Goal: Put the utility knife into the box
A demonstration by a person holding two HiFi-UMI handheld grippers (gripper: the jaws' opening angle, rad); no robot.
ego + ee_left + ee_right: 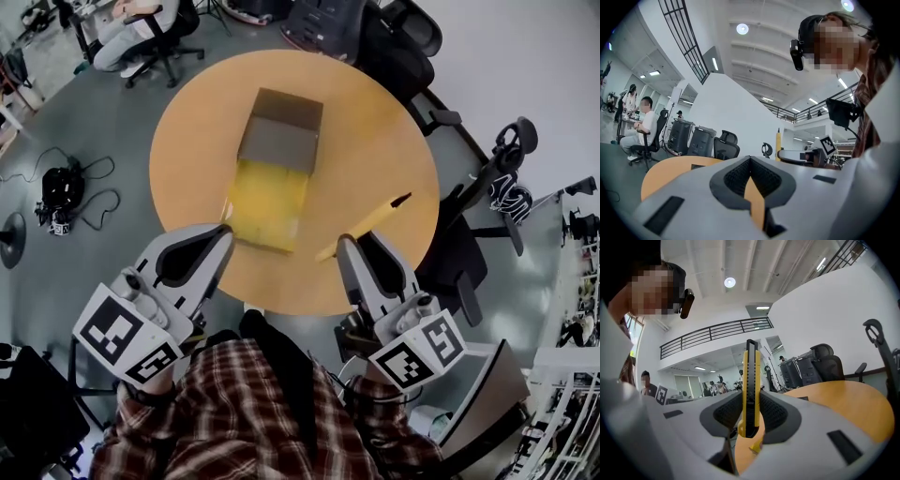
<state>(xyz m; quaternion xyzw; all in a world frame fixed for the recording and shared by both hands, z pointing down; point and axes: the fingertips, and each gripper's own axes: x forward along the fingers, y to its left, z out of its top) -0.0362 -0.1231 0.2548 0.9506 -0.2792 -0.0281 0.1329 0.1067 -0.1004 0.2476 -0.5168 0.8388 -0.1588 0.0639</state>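
A yellow and black utility knife (pixel 364 225) (pixel 751 385) is clamped between the jaws of my right gripper (pixel 349 246) (pixel 750 420), its tip pointing up and away over the round table. The cardboard box (pixel 272 169) lies open in the middle of the orange table (pixel 375 141), its yellow inner flap facing me. My left gripper (pixel 221 234) (pixel 751 185) hovers at the box's near left corner, jaws closed together with nothing between them. In the left gripper view the knife (pixel 778 145) stands upright beyond the right gripper's marker cube (pixel 827 144).
Black office chairs (pixel 403 37) stand at the table's far side and right. A scooter (pixel 497 178) leans at the right. Cables and a black device (pixel 58 192) lie on the floor at the left. A seated person (pixel 131 28) is at the far left.
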